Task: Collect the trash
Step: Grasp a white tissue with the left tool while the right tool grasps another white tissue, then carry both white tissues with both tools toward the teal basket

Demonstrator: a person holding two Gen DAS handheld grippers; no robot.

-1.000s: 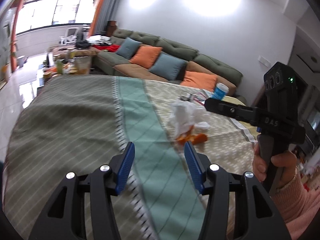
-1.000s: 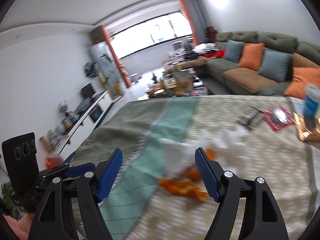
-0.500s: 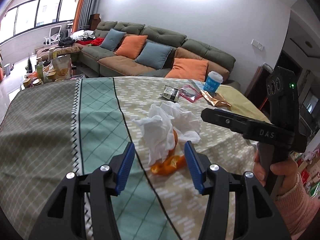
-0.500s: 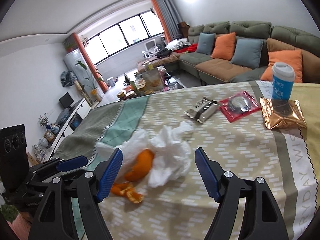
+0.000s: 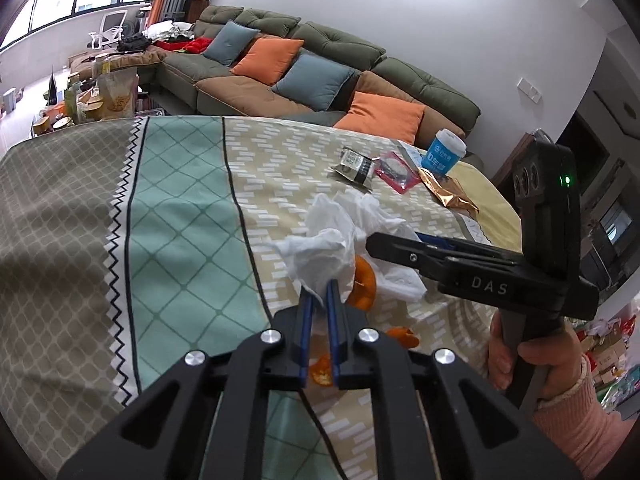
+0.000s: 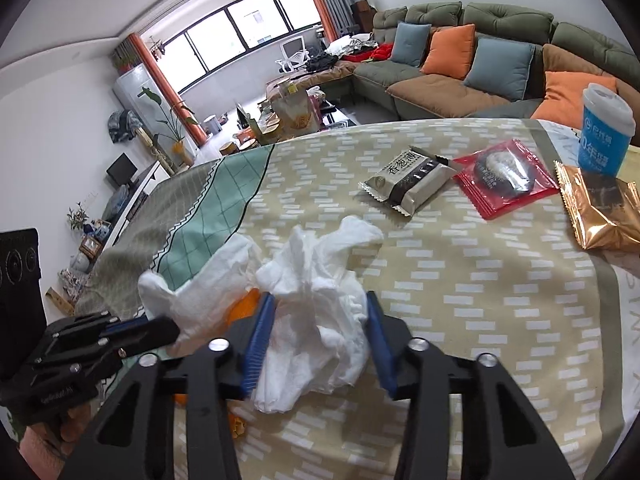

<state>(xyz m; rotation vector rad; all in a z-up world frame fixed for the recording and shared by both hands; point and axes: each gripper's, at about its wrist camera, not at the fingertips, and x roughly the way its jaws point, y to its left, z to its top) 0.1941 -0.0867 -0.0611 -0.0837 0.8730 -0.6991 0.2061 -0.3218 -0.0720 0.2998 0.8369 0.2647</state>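
Your left gripper (image 5: 319,294) has its jaws nearly together, pinching a corner of the crumpled tissue (image 5: 320,256) on the patterned tablecloth (image 5: 176,216). Your right gripper (image 6: 320,320) has just been closing and now presses both blue pads against the tissue wad (image 6: 316,308) from either side. Orange peel (image 5: 362,286) lies mostly hidden beneath the paper; more bits show between the left fingers, partly cut off. Whether the 2 grippers hold 1 sheet or separate sheets is hard to make out. Beyond the wad sit a grey snack packet (image 6: 408,184), a red packet (image 6: 502,178), a gold wrapper (image 6: 604,212) and a blue cup (image 6: 606,130) near the table's far edge. Open cloth lies left of the tissue.
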